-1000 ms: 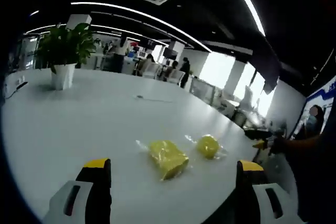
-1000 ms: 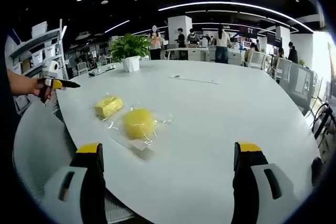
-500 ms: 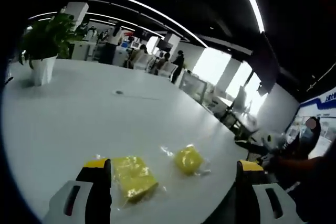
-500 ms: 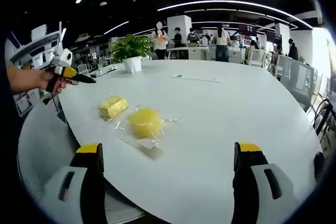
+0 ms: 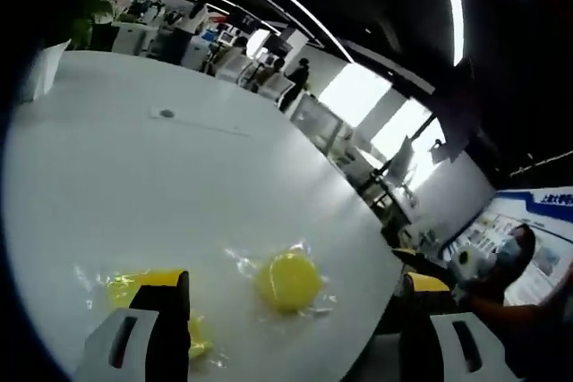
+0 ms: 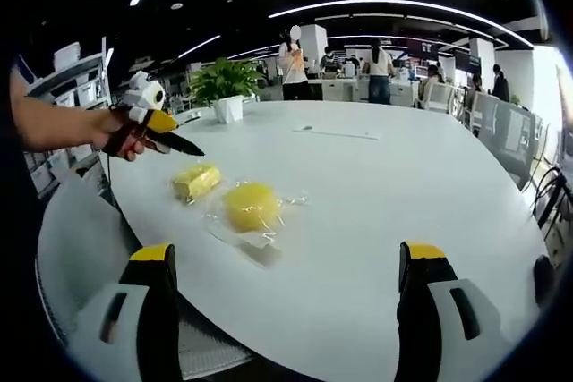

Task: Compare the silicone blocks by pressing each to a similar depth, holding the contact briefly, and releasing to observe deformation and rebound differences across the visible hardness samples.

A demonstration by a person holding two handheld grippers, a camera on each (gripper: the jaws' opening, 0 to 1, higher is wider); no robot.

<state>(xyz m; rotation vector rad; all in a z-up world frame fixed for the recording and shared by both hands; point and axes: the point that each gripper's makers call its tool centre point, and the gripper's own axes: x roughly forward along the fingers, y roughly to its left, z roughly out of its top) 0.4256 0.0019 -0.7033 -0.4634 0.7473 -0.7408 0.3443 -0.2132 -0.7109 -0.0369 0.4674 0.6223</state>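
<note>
I see two yellow blocks in crinkled clear wrap on the glossy white table (image 6: 376, 185); the round block (image 6: 252, 206) looks domed, the oblong block (image 6: 197, 181) seemingly lies long axis toward the potted plant (image 6: 221, 87); left gripper (image 6: 170, 136) hovers above it; my right gripper (image 6: 285, 284) gapes wide, empty; left likewise.

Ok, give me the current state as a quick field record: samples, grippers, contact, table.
samples: round yellow block and rectangular yellow block, each in clear wrap
surface: white table
left gripper: above the table beside the rectangular yellow block, jaws open, no contact visible
right gripper: jaws open, back from both blocks, holding nothing
pressing: not yet begun
background: potted plant at the table's far side
</note>
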